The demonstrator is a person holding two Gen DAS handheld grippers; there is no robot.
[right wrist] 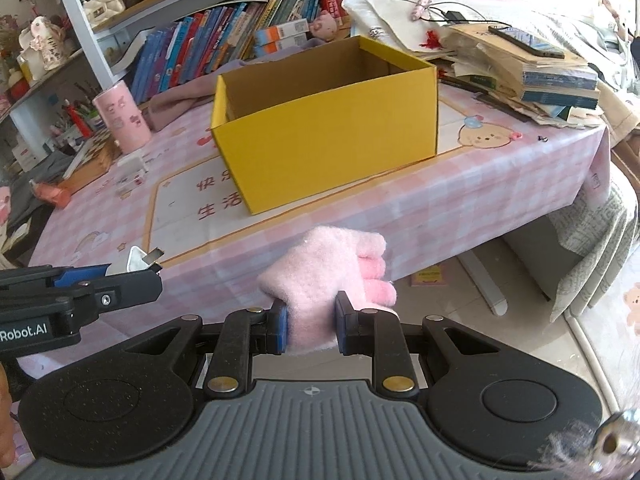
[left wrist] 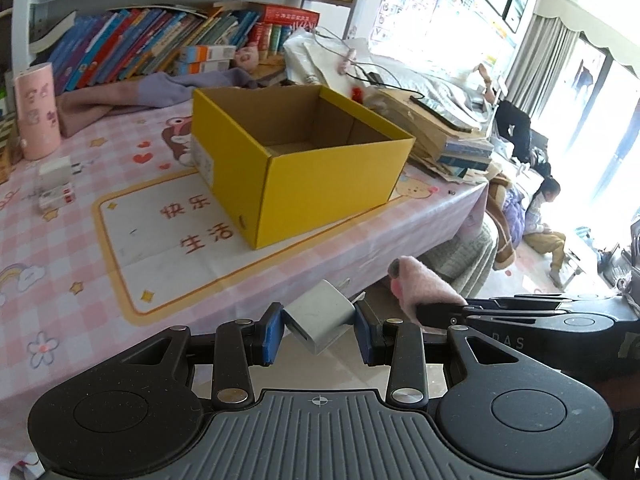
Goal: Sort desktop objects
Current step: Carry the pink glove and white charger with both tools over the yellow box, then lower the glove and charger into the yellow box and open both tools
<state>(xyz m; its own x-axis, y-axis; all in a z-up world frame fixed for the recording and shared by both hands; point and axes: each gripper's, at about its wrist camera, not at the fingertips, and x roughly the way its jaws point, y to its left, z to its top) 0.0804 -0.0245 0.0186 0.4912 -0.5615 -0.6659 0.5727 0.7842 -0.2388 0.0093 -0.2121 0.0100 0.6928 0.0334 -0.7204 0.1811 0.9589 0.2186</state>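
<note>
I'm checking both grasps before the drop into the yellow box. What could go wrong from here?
1. The left gripper pinches the white charger tilted, at its corners, beyond the table edge; it could twist free and fall to the floor.
2. The pink glove in the right gripper is floppy and might snag the yellow box rim.

Your left gripper [left wrist: 319,330] jaws pinch the white charger [left wrist: 320,317], held off the table [left wrist: 80,240] edge, near the open yellow box [left wrist: 300,160]. Pink glove [left wrist: 420,284] right of charger.

crowded bookshelf [left wrist: 160,36] behind desk, bright curtained window [left wrist: 592,64] right
</note>
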